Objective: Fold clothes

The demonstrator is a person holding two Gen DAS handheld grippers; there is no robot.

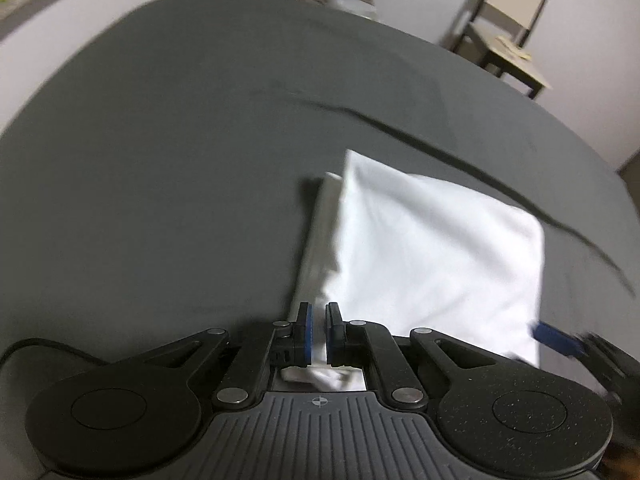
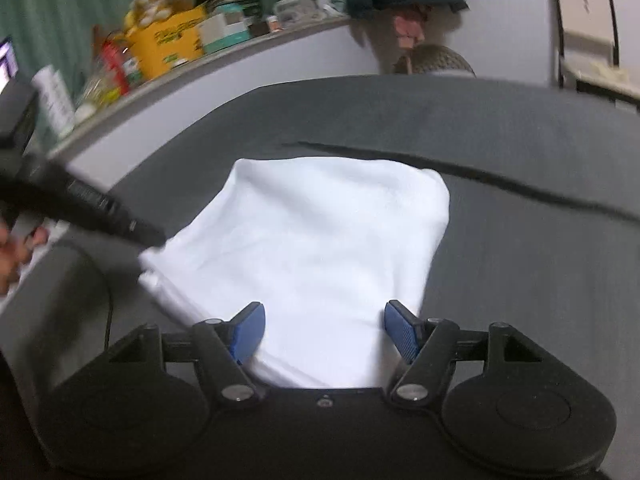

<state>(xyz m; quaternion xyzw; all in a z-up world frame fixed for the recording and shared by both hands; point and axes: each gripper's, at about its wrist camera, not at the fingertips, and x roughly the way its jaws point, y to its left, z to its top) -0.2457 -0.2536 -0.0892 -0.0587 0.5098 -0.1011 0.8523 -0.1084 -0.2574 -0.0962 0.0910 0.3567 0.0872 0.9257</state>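
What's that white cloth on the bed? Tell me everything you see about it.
The white cloth looks like soft cotton, folded into a rough rectangle of several layers, lying flat on the dark grey sheet. Layered edges show along one side. The left gripper is pinched shut on its near corner, with fabric bunched between the blue pads. The right gripper sits open, its fingers straddling the near edge.

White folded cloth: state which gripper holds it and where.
Left gripper pinches the white folded cloth at its near left corner; right gripper is open around the near edge, holding nothing.
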